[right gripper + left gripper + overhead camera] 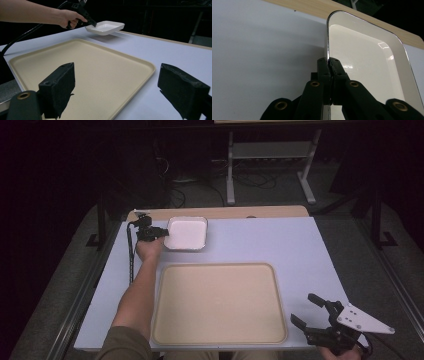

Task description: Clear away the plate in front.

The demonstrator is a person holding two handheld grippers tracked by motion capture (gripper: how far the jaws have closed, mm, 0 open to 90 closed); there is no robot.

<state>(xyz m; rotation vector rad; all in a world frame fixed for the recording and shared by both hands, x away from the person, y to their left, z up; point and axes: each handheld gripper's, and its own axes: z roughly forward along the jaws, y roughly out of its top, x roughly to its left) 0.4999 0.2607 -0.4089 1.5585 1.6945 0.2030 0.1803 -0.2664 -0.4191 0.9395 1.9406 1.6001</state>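
Observation:
A small white rectangular dish [186, 233] is at the far left of the table, and my left gripper [162, 234] is shut on its left rim. In the left gripper view the two jaws pinch the dish's [362, 57] thin edge at the left gripper [328, 61]. In the right gripper view the dish [106, 27] hangs slightly above the table with its shadow beneath, held by the left gripper [92, 24]. A large empty beige tray [219, 302] lies at the front centre. My right gripper [304, 309] stands open near the front right corner, nothing between its jaws [122, 88], beside the tray [82, 65].
The pale table top [280, 245] stretches bare to the right of the dish and the tray. A wooden strip [225, 212] runs along the far edge. Behind it, a grey metal stand [270, 165] sits on the dark floor.

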